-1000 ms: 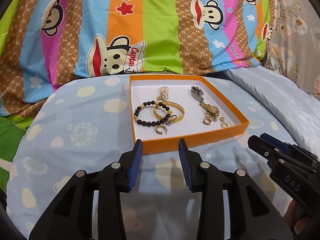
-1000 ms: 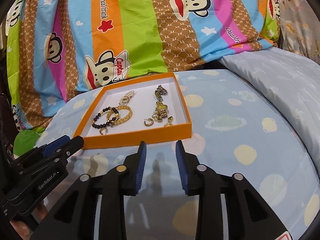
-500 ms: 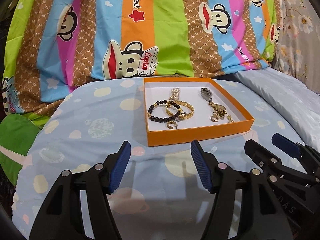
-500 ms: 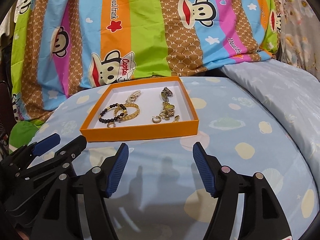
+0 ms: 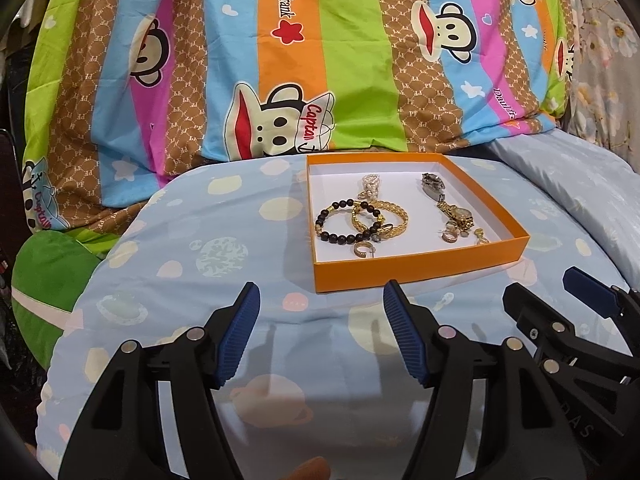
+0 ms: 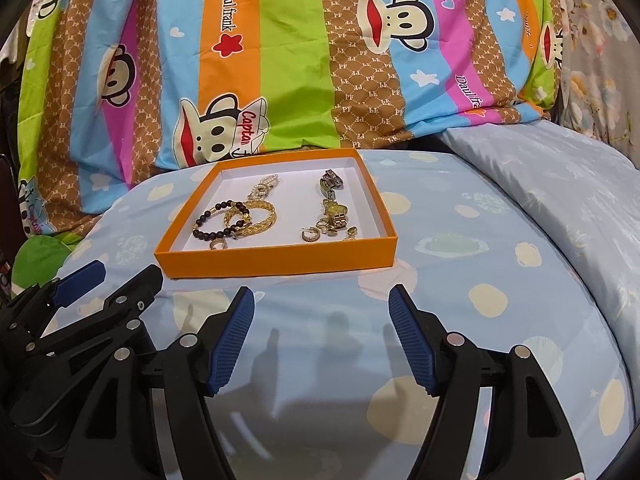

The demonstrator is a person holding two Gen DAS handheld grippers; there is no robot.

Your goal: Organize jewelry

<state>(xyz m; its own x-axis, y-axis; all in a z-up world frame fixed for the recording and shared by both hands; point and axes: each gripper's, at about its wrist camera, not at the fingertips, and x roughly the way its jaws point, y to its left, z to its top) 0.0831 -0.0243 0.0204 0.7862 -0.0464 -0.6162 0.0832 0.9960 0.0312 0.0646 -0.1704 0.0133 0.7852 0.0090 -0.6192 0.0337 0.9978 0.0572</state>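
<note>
An orange box (image 5: 416,268) (image 6: 280,258) with a white floor sits on the light blue spotted bed cover. It holds a black bead bracelet (image 5: 340,224) (image 6: 212,222), a gold chain bracelet (image 5: 394,216) (image 6: 260,218), a pearl piece (image 5: 370,182), a gold watch (image 5: 460,212) (image 6: 336,212) and small gold earrings (image 5: 362,250) (image 6: 310,235). My left gripper (image 5: 320,304) is open and empty, short of the box's near wall. My right gripper (image 6: 320,304) is open and empty, also short of the box. Each gripper shows at the other view's edge.
A striped monkey-print quilt (image 5: 320,60) rises behind the box. A pale blue pillow (image 6: 560,184) lies at the right. A green cushion (image 5: 48,280) sits at the left. The bed cover (image 6: 460,280) slopes down at its edges.
Both grippers have opened wide from nearly shut and pulled back a little from the box. The jewelry has not moved.
</note>
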